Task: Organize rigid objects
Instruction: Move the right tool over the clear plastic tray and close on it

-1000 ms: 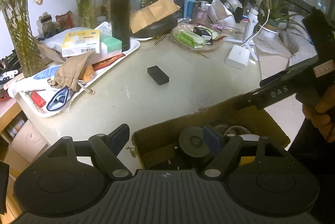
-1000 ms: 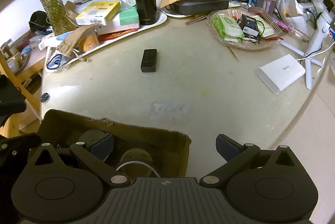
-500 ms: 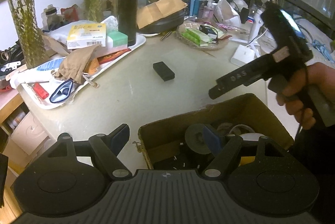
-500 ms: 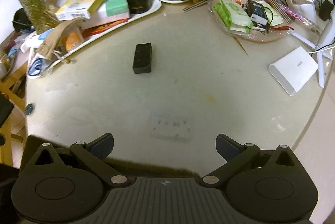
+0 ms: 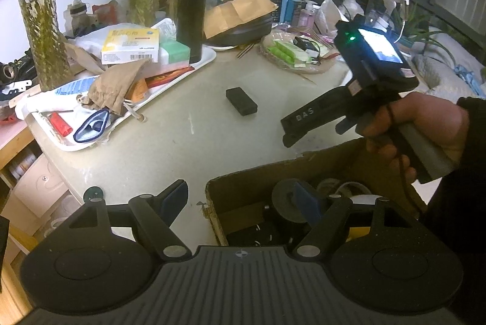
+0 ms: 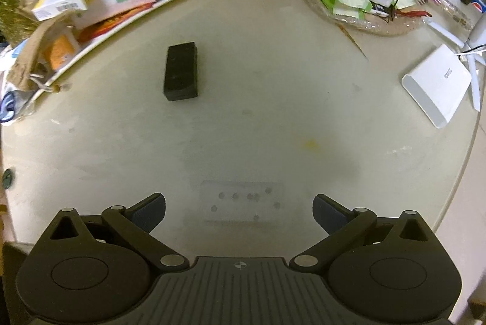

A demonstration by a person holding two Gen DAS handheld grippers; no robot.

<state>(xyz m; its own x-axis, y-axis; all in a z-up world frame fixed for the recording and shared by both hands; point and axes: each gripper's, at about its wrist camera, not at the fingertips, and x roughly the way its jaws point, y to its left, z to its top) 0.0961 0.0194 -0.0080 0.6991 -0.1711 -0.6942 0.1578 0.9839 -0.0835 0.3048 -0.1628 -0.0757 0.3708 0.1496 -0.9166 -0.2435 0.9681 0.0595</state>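
Compared with the earlier frames, the right gripper [image 6: 239,211] had travelled forward and down, from above the cardboard box [image 5: 306,170] out over the bare middle of the desk [image 6: 273,112]. The left gripper [image 5: 240,198] had hardly shifted; it hung over the box's left wall at the near edge of the desk.

Both grippers stood wide with nothing between the fingers. The person's right hand [image 5: 413,133] gripped the handle of the right unit above the box's far rim.

The black block [image 6: 181,71] lay flat and alone on the desk, between the white tray [image 5: 194,66] along the left edge and the wicker dish [image 6: 358,21] at the far right. It sat ahead and to the left of the right gripper, well clear of the fingers. It appeared to be the next item for the box.

Risks from this position, as judged:
- The block lay off the gripper's centreline. A descent without correction would close on bare desk or clip one end and spin the block.
- A push toward the tray could drive it under the tray lip.
- The block looked smooth and low; a shallow grip could let it slip.

Legible writing: "DAS" on the right gripper's finger arm. The yellow carton [image 5: 130,46] carried a barcode; its text was too small to read, as was the print on the white box [image 6: 437,84].
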